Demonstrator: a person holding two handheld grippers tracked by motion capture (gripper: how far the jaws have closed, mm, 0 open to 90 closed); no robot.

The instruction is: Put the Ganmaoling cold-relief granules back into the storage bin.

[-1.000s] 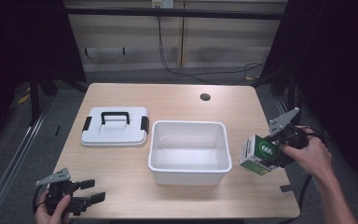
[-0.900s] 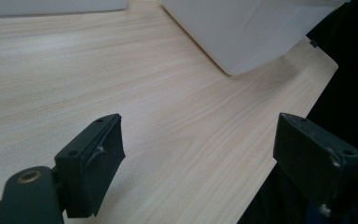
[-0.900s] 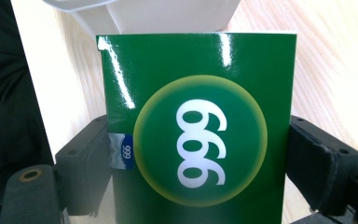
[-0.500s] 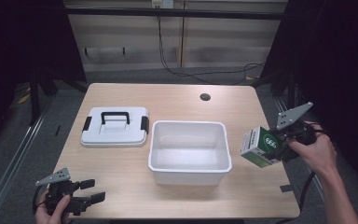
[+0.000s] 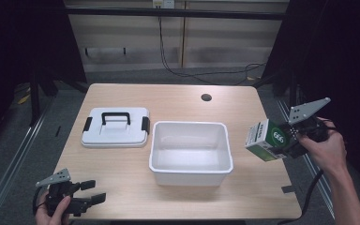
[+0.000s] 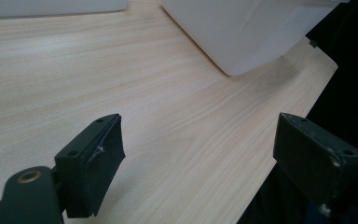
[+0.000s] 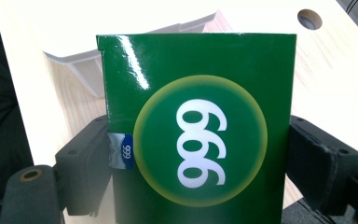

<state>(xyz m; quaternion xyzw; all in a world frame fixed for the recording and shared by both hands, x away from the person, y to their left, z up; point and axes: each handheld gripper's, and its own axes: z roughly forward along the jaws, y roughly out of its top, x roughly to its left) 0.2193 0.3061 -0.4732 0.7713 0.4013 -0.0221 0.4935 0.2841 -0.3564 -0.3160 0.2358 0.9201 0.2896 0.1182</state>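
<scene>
The right gripper (image 5: pixel 283 143) holds a green box (image 5: pixel 265 138) clamped between its jaws, lifted off the desk (image 5: pixel 178 96) just beyond the empty bin's (image 5: pixel 190 173) right wall. The box is picked up; dropping it in looks left. Ahead of the jaws, only the rim intervenes. The left gripper (image 5: pixel 93 192) idles, jaws apart, over bare desk.

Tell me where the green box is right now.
In the high view, the green box is held off the table in the right claw, at the table's right edge, just right of the white bin.
</scene>
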